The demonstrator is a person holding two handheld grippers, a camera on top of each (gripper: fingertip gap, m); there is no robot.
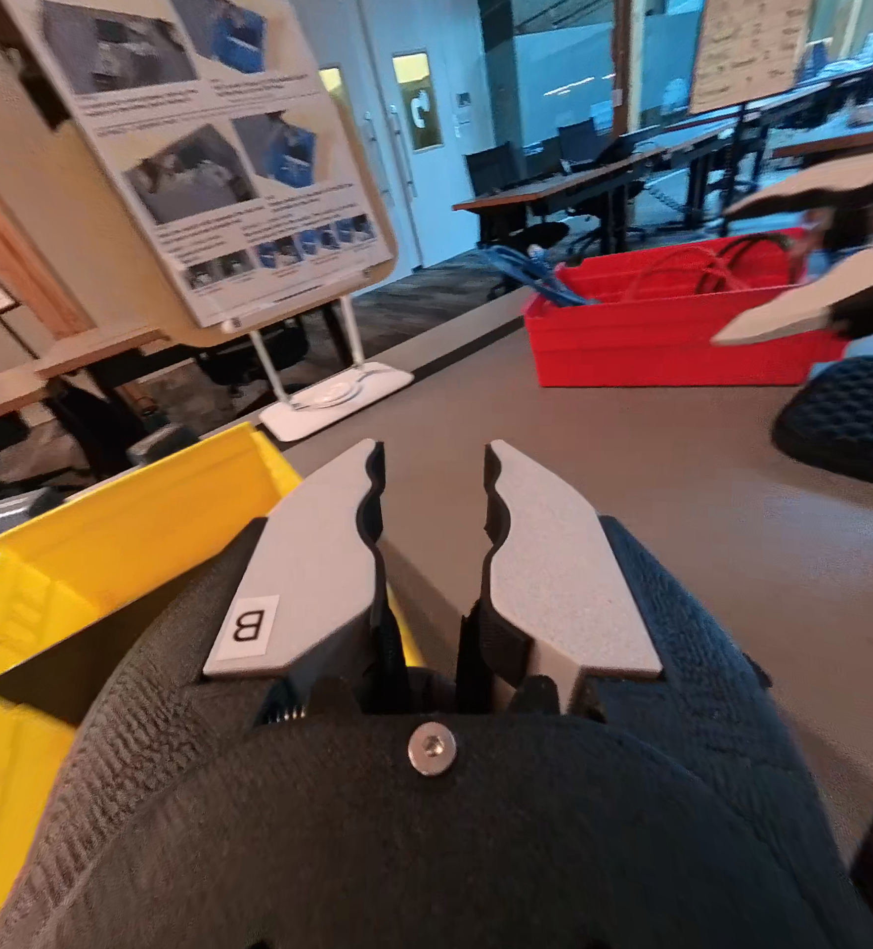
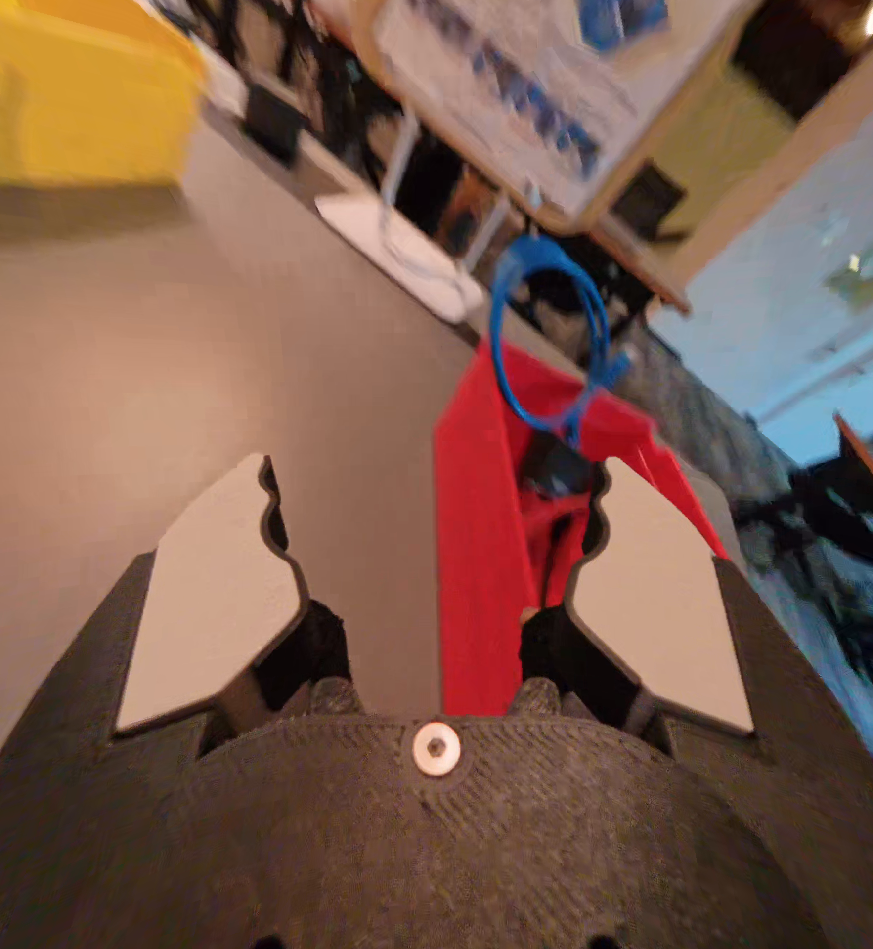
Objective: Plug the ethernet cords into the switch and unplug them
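Note:
A red bin (image 1: 681, 334) stands at the far right of the grey table and holds coiled cords: a blue one (image 1: 542, 274) at its left end and dark and red ones (image 1: 717, 272) inside. My left gripper (image 1: 434, 452) is open and empty above the table beside a yellow bin (image 1: 116, 513). My right gripper (image 2: 434, 462) is open wide and empty, right at the red bin (image 2: 480, 539), with the blue cord loop (image 2: 547, 339) sticking up beyond it. The right gripper also shows in the left wrist view (image 1: 722, 272) over the red bin. No switch is in view.
A white sign stand (image 1: 337, 400) with a printed board (image 1: 218, 154) stands at the table's far edge. The yellow bin also shows in the right wrist view (image 2: 75, 97). Desks and chairs (image 1: 578, 195) fill the room beyond. The right wrist view is blurred.

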